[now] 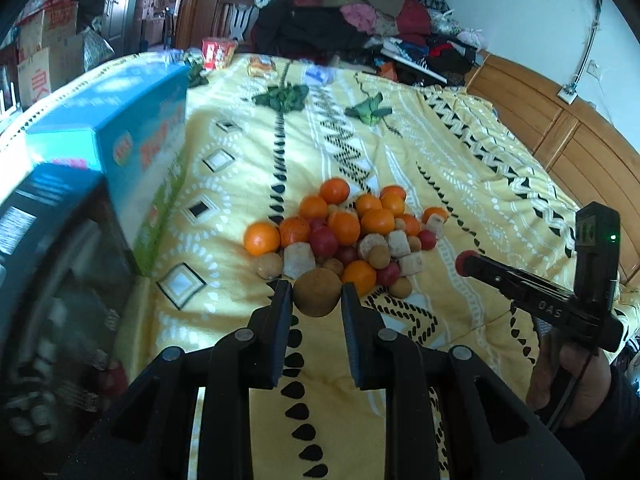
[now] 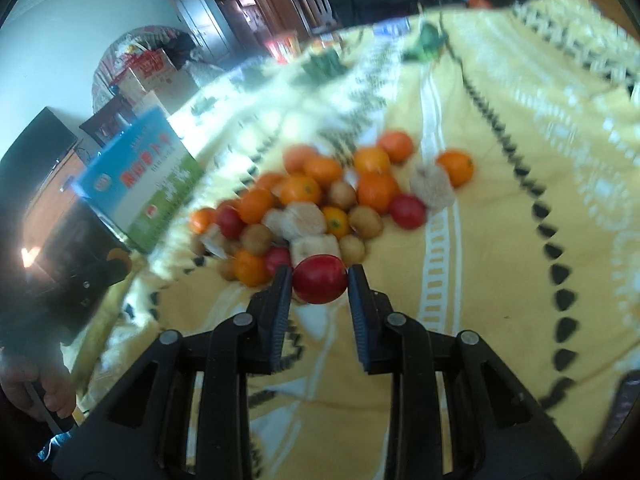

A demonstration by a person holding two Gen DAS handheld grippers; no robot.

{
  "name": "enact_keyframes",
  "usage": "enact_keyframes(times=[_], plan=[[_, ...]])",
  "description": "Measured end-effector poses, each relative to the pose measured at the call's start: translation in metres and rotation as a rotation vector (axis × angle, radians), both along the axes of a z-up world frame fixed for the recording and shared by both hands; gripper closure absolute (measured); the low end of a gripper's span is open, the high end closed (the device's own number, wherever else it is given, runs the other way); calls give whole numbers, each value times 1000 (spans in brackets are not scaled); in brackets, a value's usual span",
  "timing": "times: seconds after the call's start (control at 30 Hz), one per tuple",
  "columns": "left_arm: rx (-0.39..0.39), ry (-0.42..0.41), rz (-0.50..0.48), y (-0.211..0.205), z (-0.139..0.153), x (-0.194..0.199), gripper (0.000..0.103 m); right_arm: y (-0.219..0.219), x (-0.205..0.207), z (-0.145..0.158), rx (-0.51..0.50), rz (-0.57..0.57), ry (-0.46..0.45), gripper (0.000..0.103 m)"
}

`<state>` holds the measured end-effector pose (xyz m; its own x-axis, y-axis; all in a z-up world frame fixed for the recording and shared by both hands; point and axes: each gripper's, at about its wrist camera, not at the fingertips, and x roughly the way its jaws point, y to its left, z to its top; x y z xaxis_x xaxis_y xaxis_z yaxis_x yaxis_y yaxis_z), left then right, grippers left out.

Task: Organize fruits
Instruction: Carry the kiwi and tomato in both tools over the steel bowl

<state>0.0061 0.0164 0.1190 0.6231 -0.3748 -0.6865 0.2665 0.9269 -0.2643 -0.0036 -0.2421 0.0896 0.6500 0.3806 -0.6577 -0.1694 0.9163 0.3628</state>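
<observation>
Over yellow bedspread (image 1: 460,200), beside fruit pile (image 1: 344,236): left gripper (image 1: 317,296) clamped on brown round fruit (image 1: 317,292); right gripper (image 2: 320,280) clamped on red fruit (image 2: 320,279).

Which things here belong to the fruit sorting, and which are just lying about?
Job:
- brown fruit held in the left tool
- red fruit held in the right tool
- fruit pile on the bedspread

Lying about:
- blue box
- clothes heap
- cardboard boxes
</observation>
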Motion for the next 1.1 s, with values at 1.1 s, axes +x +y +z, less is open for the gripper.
enact_keyframes(times=[1.1], plan=[[-15, -21, 727, 369, 37, -144, 79, 447, -58, 122, -100, 695, -134, 74]])
